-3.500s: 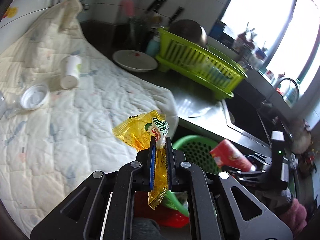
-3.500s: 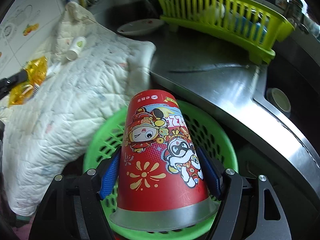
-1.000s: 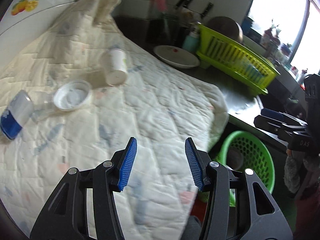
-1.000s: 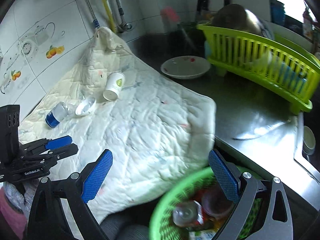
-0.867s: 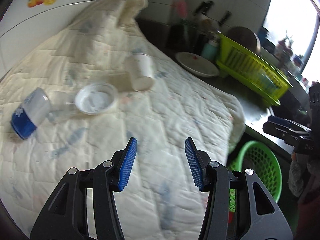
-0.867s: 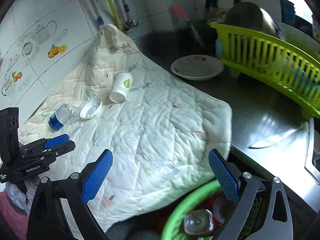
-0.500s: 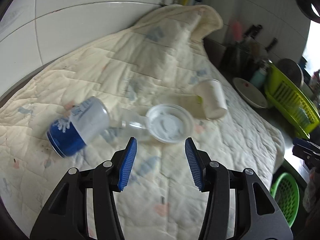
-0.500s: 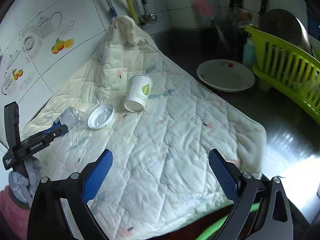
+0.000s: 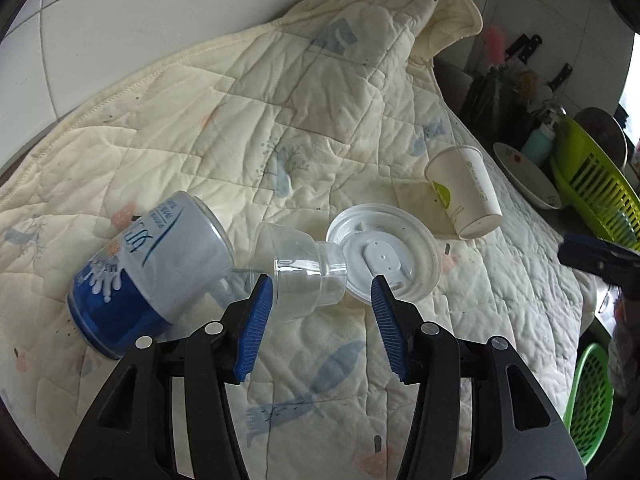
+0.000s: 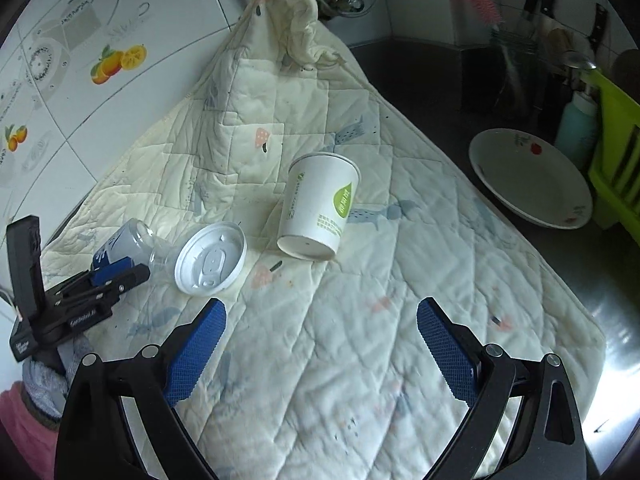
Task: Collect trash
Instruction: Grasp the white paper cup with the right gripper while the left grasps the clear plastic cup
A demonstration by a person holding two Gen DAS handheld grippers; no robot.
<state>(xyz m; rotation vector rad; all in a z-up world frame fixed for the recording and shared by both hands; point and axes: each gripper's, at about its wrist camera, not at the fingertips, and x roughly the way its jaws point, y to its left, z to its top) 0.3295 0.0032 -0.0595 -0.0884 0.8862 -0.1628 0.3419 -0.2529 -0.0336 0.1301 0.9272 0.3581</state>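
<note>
Having left the basket, the left gripper (image 9: 322, 290) hangs spread over the clear cup (image 9: 298, 268). The right gripper (image 10: 320, 320), also spread, faces the paper cup (image 10: 320, 210); a white lid (image 9: 386, 252) touches the clear cup.

White tiled wall (image 10: 168, 12), dark countertop (image 10: 420, 80), probably a window (image 9: 630, 92) at right.

The right gripper (image 10: 322, 322) hangs with its jaws spread wide over a cream quilted cloth (image 10: 360, 360). Ahead on the cloth a white paper cup (image 10: 318, 210) lies tipped, mouth away, just beside a white plastic lid (image 10: 211, 258) that touches a clear bottle with a blue label (image 10: 124, 246). The left gripper (image 10: 114, 276) sits at that bottle, its jaw state unclear, and a white plate (image 10: 528, 178) rests on the dark counter (image 10: 420, 80).
</note>
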